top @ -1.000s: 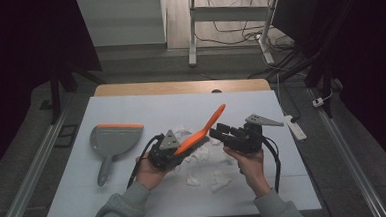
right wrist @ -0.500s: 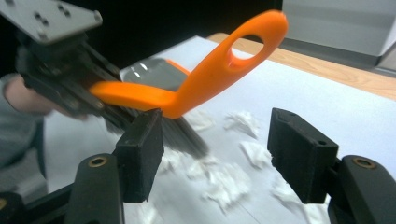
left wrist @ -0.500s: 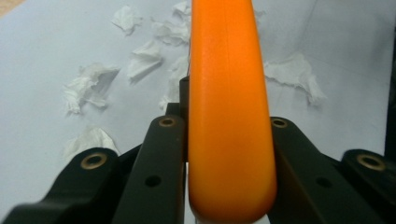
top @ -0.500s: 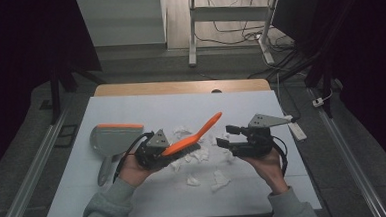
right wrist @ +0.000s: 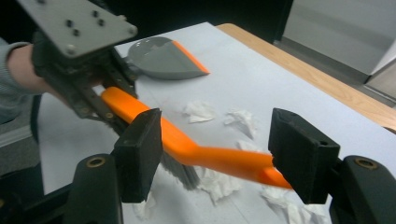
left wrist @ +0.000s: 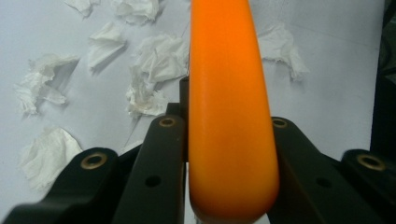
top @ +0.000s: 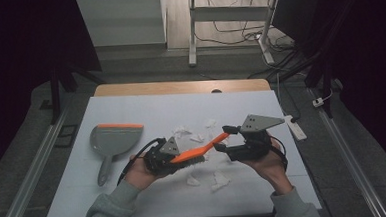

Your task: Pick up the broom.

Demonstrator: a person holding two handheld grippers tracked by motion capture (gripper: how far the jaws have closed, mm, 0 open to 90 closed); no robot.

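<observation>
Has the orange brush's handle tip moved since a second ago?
Yes. The orange brush, clamped in the left gripper, has tipped down: its handle tip now sits level with the dustpan, between the right gripper's open jaws.

No legible text, label, brand, number or sign to be made out on any surface in these views.

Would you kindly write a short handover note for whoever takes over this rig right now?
Left tongs: shut on the orange brush, held just above the table.
Right tongs: open, jaws either side of the brush's handle tip, not gripping.
Paper scraps lie scattered mid-table; the grey dustpan sits to the left, nothing visible in it.
Done: brush picked up.
Left: probably sweeping the scraps into the dustpan.
</observation>
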